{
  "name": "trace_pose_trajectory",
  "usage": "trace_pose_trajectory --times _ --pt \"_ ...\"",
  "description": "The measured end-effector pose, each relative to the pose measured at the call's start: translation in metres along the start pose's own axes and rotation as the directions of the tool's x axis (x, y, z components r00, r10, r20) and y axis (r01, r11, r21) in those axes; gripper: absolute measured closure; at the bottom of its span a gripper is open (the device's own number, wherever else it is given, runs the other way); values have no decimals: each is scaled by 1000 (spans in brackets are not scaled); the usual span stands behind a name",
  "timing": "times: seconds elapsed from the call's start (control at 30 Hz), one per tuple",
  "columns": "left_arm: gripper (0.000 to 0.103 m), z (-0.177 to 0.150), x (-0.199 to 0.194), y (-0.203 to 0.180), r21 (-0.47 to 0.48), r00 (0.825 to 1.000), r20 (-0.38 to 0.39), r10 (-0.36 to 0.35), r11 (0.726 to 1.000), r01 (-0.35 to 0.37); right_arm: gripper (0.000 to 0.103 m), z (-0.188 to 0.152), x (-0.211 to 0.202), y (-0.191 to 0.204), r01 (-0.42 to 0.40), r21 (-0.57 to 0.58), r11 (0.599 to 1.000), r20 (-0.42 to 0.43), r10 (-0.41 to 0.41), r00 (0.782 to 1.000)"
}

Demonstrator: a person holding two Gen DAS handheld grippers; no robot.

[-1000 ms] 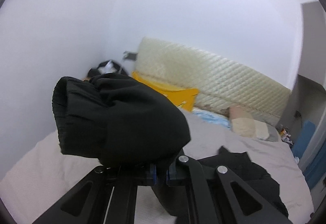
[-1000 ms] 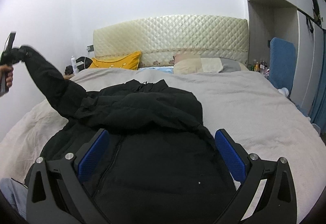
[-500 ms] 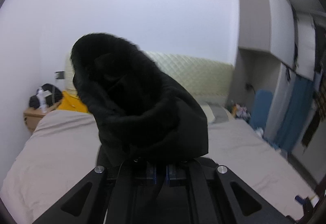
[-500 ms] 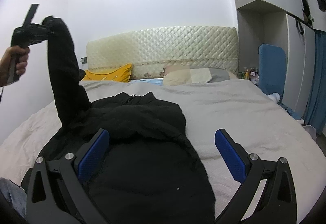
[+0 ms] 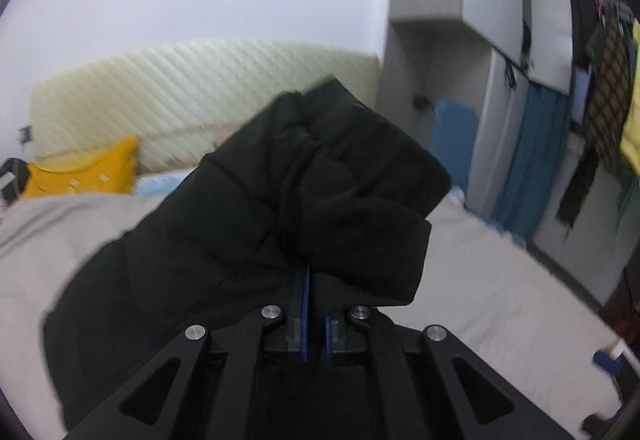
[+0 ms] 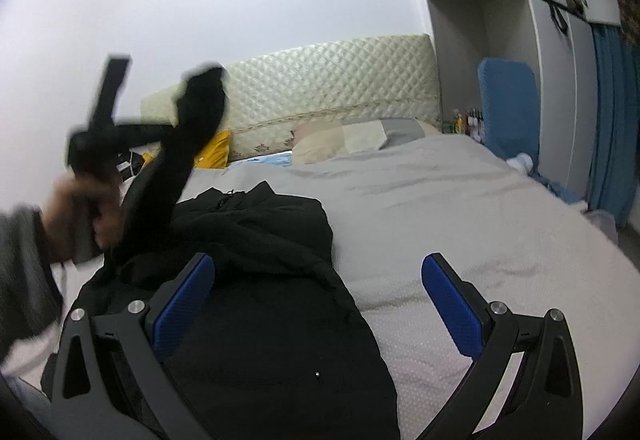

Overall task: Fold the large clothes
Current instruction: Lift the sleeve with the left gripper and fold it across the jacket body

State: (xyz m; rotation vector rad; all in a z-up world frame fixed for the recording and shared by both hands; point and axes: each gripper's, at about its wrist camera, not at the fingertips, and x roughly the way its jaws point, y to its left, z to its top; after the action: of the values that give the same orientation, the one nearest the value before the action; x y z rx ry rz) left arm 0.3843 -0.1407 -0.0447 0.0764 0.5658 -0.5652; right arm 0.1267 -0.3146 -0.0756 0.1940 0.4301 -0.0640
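A large black padded jacket (image 6: 260, 280) lies spread on the grey bed (image 6: 460, 207), its body under my right gripper. My left gripper (image 5: 314, 272) is shut on the jacket's sleeve cuff (image 5: 328, 175), which bunches over the fingertips and hides them. In the right wrist view the left gripper (image 6: 164, 131) holds that sleeve (image 6: 192, 135) raised above the jacket's left side, blurred by motion. My right gripper (image 6: 318, 272) is open and empty, hovering just above the jacket's lower half.
A quilted cream headboard (image 6: 328, 79) stands at the far end with a yellow pillow (image 5: 80, 171) and beige pillows (image 6: 352, 135). A blue chair (image 6: 508, 107), wardrobe and blue curtain (image 6: 612, 119) line the right side. Bare bedspread lies right of the jacket.
My left gripper has lifted the sleeve from low at the left and swung it up and rightward over the jacket. My right gripper has stayed open above the jacket.
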Motion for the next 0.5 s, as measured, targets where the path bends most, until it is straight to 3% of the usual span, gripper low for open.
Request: trace_pose_trajectory --times 0.27,0.37,0.5 --pt "98 -77 89 -11 -6 991 -133 10 1000 -10 0 -3 27 -25 10 66 998 -46 -7 999" --pt "97 -98 125 -21 61 975 -193 110 993 -100 0 -4 34 -31 16 78 997 -51 -12 999" --pt "97 -100 123 -21 11 978 -184 98 995 -97 0 -7 43 -37 17 84 996 -74 -11 997"
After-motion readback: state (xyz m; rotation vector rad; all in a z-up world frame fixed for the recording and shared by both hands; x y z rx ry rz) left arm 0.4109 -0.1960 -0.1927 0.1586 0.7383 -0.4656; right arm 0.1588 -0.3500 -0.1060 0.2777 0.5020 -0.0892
